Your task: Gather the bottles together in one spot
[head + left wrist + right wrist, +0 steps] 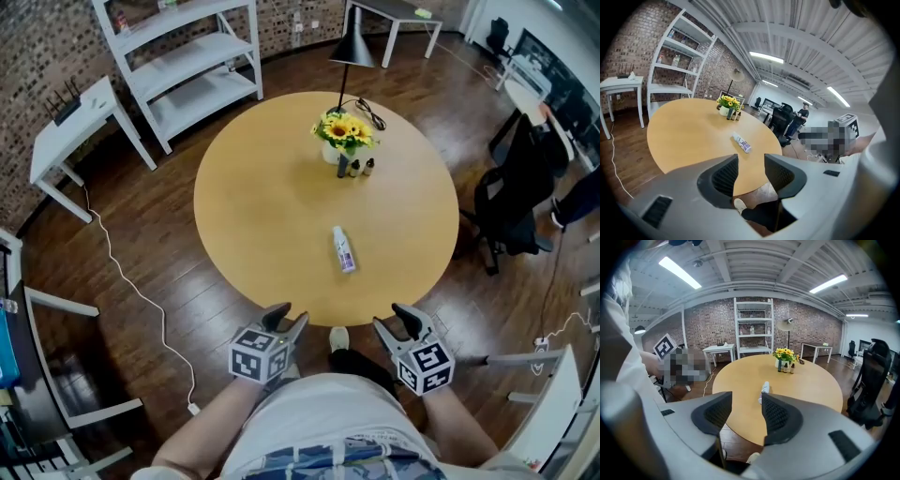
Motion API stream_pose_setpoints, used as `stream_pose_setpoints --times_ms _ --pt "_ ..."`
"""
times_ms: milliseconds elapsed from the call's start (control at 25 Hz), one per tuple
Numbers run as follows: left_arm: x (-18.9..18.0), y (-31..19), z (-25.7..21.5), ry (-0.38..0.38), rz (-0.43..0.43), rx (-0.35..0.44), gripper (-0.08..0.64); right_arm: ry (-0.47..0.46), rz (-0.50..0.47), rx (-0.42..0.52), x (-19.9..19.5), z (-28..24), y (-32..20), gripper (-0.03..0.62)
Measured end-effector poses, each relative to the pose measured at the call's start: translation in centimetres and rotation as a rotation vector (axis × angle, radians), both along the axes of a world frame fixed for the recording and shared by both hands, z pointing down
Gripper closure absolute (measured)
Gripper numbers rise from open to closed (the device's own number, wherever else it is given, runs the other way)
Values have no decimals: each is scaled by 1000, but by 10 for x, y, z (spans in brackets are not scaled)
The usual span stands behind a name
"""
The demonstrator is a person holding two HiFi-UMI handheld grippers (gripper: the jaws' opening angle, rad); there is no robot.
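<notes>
1. Left gripper [287, 320]: jaws apart, empty, poised short of the table [253, 225].
2. Right gripper [395, 323]: the same.
3. White bottle [343, 249]: lying flat just ahead of both jaws; likely first pickup.
4. Small bottles [354, 170]: standing far beyond, beside the flowers [345, 131]; probable gathering spot.

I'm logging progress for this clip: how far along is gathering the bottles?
Done: three small bottles already stand together beside the flower vase. In hand: nothing; the left tongs and right tongs are open and empty, short of the table. Left: the white bottle lies alone on its side mid-table and must join the group.
</notes>
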State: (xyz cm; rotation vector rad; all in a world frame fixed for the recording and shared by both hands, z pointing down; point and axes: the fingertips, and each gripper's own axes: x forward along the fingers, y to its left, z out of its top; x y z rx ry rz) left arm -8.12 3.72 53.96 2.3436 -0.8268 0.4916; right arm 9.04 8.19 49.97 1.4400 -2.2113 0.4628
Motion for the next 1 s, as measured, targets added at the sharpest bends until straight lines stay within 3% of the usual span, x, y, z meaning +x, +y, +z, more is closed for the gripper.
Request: stream_pose_setpoints --times_ms 240,560,760,800,920,1000 --pt "81 -50 42 -9 -1 -154 378 -11 4 11 64 -4 -38 369" --pt "165 -138 112 -125 -102 -291 345 -40 13 9 150 1 -82 370" --pt "186 -161 154 -219 -141 -337 339 -41 -5 8 192 3 -97 370" --pt "188 -163 159 -237 -140 -339 289 -41 -11 9 199 5 -101 370" --pt "189 -152 172 -386 -38 -304 368 -53 -16 -3 209 10 -107 370" --pt "186 -147 175 -439 -4 -271 370 -83 -12 -10 208 11 -111 370"
